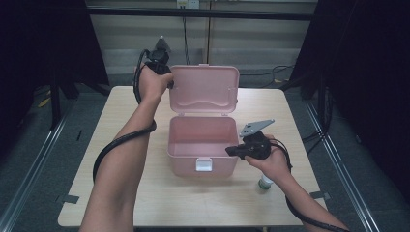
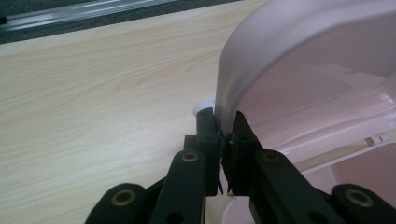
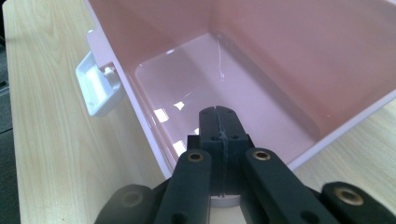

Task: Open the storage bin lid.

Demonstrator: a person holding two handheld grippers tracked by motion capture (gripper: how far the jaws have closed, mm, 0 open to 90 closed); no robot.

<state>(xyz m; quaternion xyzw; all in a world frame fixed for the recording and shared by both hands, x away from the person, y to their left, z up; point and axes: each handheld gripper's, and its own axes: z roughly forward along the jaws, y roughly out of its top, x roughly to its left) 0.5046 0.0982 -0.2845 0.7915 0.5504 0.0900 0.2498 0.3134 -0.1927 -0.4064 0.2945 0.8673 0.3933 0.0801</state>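
A pink plastic box point(image 1: 183, 162) stands in the middle of the table with its lid point(image 1: 203, 89) raised upright at the back. My left gripper point(image 1: 169, 81) is at the lid's upper left edge. In the left gripper view its jaws point(image 2: 225, 127) are shut on the thin rim of the lid point(image 2: 303, 56). My right gripper point(image 1: 228, 151) sits at the box's right front corner, pointing inward. In the right gripper view it point(image 3: 218, 116) is shut, with nothing between its tips, above the bare inside of the box point(image 3: 261, 56).
A white latch point(image 1: 203, 165) hangs on the box's front wall, and the latch point(image 3: 95, 88) appears again in the right gripper view. A small white and green bottle point(image 1: 264, 182) stands under my right hand. The wooden table point(image 1: 217, 203) has free room on both sides of the box.
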